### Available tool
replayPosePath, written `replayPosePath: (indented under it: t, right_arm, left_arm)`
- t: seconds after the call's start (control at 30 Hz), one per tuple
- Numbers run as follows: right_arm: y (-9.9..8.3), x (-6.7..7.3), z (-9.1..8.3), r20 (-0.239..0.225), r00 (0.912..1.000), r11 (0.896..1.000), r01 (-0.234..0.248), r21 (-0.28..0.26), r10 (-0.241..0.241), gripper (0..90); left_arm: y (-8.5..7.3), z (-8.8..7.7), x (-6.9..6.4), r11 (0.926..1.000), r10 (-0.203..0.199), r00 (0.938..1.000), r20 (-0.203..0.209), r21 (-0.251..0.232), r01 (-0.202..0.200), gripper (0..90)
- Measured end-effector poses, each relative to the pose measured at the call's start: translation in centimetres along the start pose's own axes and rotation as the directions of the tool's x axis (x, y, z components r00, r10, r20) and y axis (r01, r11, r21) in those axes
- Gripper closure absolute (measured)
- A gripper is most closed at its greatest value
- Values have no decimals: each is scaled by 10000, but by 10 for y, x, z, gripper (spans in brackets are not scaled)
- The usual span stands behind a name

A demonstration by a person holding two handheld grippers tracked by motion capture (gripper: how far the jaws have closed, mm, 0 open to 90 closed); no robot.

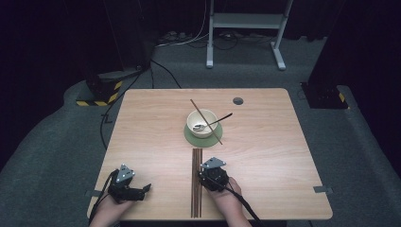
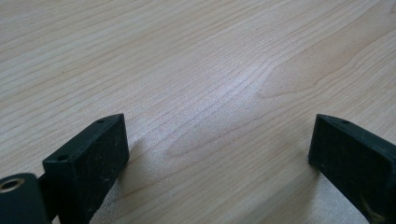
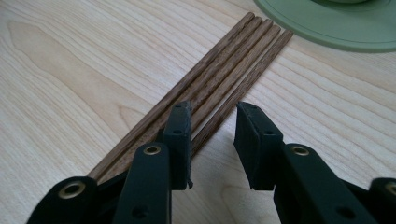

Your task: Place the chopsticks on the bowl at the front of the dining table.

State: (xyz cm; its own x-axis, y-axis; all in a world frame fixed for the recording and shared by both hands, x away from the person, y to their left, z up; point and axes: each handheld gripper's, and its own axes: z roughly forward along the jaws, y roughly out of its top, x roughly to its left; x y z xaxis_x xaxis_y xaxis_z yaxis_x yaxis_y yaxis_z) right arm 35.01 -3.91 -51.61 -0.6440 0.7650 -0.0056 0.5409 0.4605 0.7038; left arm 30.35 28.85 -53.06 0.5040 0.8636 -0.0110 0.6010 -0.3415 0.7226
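- At about seven o'clock on the pale wood-grain table [image 1: 142,123], the left gripper [image 1: 144,189] rests low near the front edge, held by the person's left hand [image 1: 108,211]. In the left gripper view its two black jaws stand wide apart with nothing but bare wood between them, so it holds nothing; I judge it is parked out of the way.
- Toward six o'clock, a bundle of dark brown wooden chopsticks [image 1: 196,182] lies side by side, running straight from the front edge toward the middle of the table. They look laid out together as a supply to be drawn from one by one.
- Just to the right of that bundle sits the right gripper [image 1: 208,174], held by the person's right hand [image 1: 228,201]. In the right gripper view its jaws are partly open, the gap lying over the outermost stick of the bundle [image 3: 219,74]; the left jaw sits over the sticks. Whether either pad touches wood I cannot tell, and nothing is clamped. The pose reads as lining up to pinch one stick.
- At twelve o'clock from the bundle's far tips, a round green mat [image 1: 190,138] carries a cream ceramic bowl [image 1: 195,124].
- Across the bowl rim, one brown chopstick [image 1: 218,136] lies slanted from ten o'clock to five o'clock.
- At two o'clock of the bowl, a dark-handled metal spoon [image 1: 220,119] leans out, its head inside.
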Motion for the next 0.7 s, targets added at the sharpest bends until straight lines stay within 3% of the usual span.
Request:
replayPosePath:
  t: [0.27,0.4,0.7]
  right_arm:
    - [-3,-6,-2,204,9995,9997,-239,111,237,671]
    - [-4,-8,-2,280,9996,9999,-86,124,82,674]
    - [-8,-19,-8,458,9972,9979,-609,235,598,748]
  left_arm:
    - [0,0,0,10000,0,10000,1,-3,0,51]
    - [0,0,0,10000,4,10000,11,3,-4,51]
    - [0,0,0,10000,-2,10000,31,-2,2,51]
